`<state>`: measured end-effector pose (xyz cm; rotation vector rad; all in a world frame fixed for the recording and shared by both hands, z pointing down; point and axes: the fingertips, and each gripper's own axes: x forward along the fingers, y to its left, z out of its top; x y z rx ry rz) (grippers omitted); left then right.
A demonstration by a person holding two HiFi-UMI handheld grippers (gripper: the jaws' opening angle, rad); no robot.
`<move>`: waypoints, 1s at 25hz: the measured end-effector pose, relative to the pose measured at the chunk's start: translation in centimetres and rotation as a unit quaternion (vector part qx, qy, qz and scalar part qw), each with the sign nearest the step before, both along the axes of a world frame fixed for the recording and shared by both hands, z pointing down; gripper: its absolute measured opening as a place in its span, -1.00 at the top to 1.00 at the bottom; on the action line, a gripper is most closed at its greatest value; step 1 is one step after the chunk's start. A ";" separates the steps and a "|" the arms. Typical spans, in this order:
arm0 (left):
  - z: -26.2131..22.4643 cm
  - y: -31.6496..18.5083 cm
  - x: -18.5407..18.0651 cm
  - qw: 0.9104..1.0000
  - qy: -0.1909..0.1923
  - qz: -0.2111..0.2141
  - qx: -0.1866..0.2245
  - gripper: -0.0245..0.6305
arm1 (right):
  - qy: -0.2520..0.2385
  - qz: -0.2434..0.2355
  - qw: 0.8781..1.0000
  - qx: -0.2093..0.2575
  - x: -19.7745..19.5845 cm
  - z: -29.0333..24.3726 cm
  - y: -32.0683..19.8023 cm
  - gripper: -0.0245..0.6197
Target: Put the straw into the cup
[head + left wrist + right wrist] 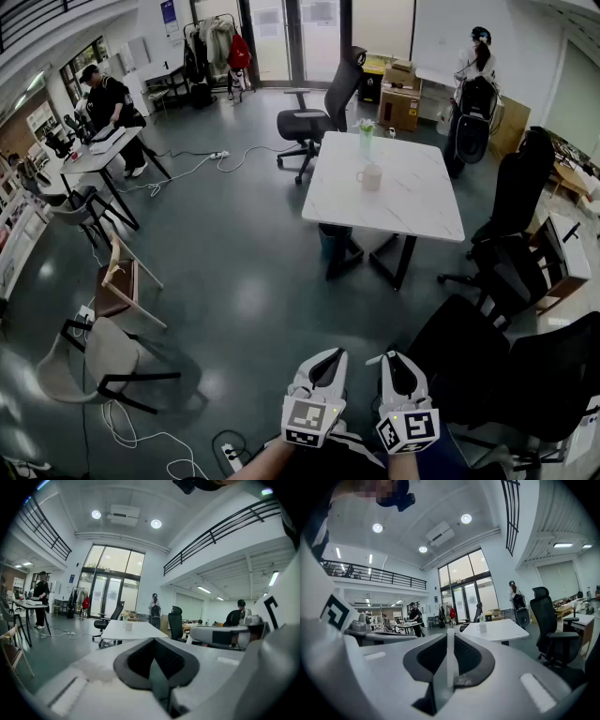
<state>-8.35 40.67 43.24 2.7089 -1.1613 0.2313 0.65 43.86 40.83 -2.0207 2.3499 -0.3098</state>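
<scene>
1 white table point(412, 202) stands well ahead, slightly right. Left gripper point(325, 356) is closed on nothing. Right gripper point(396, 358), marginally nearer, pinches the straw. Cup point(370, 176) waits on that table. Straw point(448, 658) lies along the jaw seam.

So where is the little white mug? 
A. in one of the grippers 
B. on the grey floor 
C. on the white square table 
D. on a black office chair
C: in the head view the little white mug stands on top of the white square table, far from both grippers.
</scene>
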 end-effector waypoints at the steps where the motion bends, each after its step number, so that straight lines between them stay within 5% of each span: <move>1: 0.1 -0.3 -0.2 1.000 0.001 0.001 0.000 0.92 | -0.004 0.002 1.000 0.002 -0.2 0.0 -0.3 0.78; 25: 1.1 -11.2 -7.4 1.000 0.026 -0.004 -0.018 0.92 | 0.024 0.007 1.000 0.000 -6.8 -0.4 -11.0 0.78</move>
